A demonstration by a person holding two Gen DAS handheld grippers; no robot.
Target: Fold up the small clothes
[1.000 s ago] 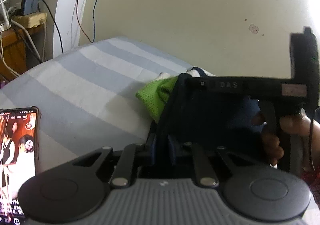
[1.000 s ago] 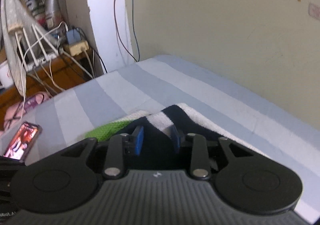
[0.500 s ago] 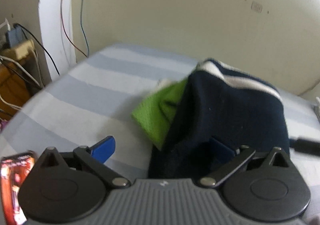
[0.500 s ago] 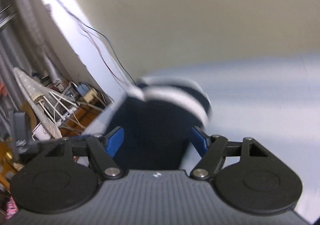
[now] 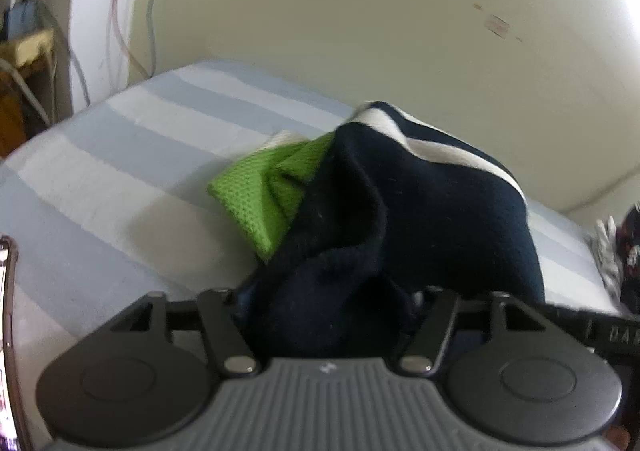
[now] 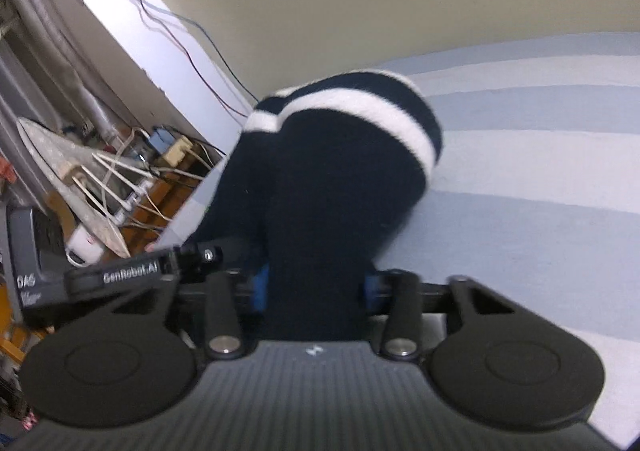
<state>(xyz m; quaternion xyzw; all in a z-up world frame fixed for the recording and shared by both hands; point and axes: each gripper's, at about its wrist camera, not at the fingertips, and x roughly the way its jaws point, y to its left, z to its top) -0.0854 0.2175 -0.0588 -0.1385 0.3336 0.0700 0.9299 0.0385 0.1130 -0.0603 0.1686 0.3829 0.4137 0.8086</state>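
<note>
A navy knit garment with white stripes (image 5: 420, 211) lies bunched on the striped bed, on top of a bright green mesh cloth (image 5: 264, 191). My left gripper (image 5: 328, 303) is shut on a thick fold of the navy garment at its near edge. My right gripper (image 6: 316, 287) is shut on the same garment (image 6: 340, 171), whose striped end hangs out ahead of it over the bed. The left gripper's body (image 6: 120, 275) shows beside the right one.
The bed (image 5: 120, 155) has a blue and white striped sheet and sits against a cream wall. A phone (image 5: 6, 331) lies at its left edge. A wooden stand with plugs and cables (image 6: 132, 187) stands beyond the bed. Another patterned cloth (image 5: 624, 243) lies at the right.
Both grippers were shut on the navy garment, opened and let it drop half a second ago, and have now closed on it again nearer its edge.
</note>
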